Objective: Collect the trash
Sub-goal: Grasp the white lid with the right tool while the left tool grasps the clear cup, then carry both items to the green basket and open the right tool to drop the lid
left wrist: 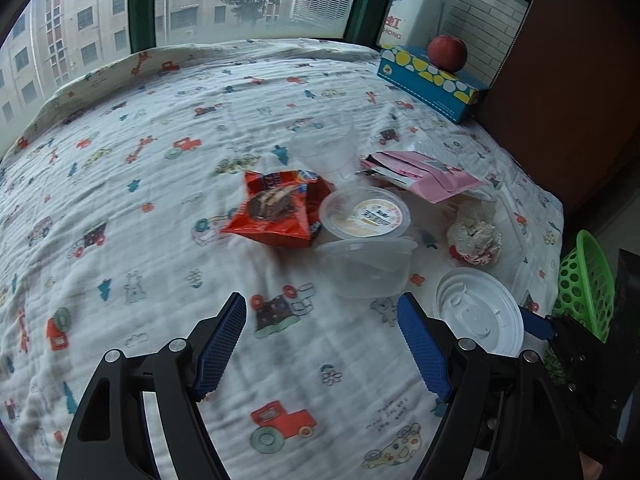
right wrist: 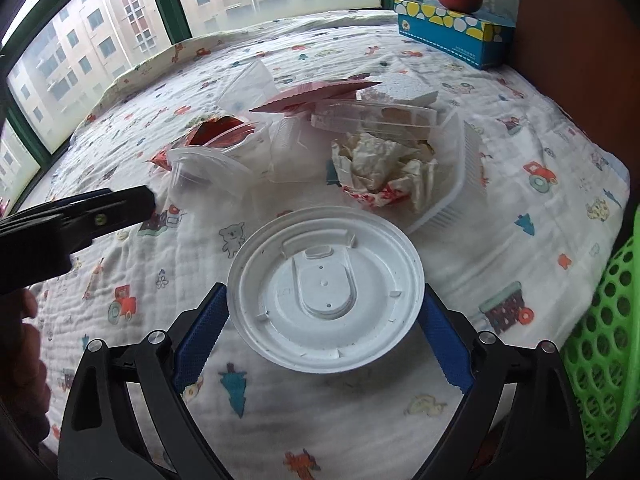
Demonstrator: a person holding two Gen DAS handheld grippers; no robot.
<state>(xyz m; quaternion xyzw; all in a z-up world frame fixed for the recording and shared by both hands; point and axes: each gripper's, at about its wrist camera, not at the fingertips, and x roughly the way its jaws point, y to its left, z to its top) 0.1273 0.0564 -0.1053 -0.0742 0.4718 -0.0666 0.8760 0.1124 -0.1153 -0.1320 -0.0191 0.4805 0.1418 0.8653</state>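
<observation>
Trash lies on a patterned cloth: an orange snack wrapper [left wrist: 276, 212], a round lidded tub [left wrist: 365, 213], a clear plastic container [left wrist: 366, 266], a pink packet [left wrist: 424, 174], crumpled paper [left wrist: 476, 236] and a white cup lid [left wrist: 478, 312]. My left gripper [left wrist: 322, 344] is open and empty, short of the clear container. My right gripper [right wrist: 324, 320] is open with its blue pads on either side of the white lid [right wrist: 324, 288], which still lies on the cloth. The crumpled paper [right wrist: 380, 164] sits in a clear tray just beyond.
A green perforated basket [right wrist: 600, 340] stands at the right edge of the bed, also in the left wrist view [left wrist: 588, 284]. A blue tissue box [left wrist: 428, 80] with a red apple [left wrist: 447, 53] sits at the back right by a brown cabinet. Windows run behind.
</observation>
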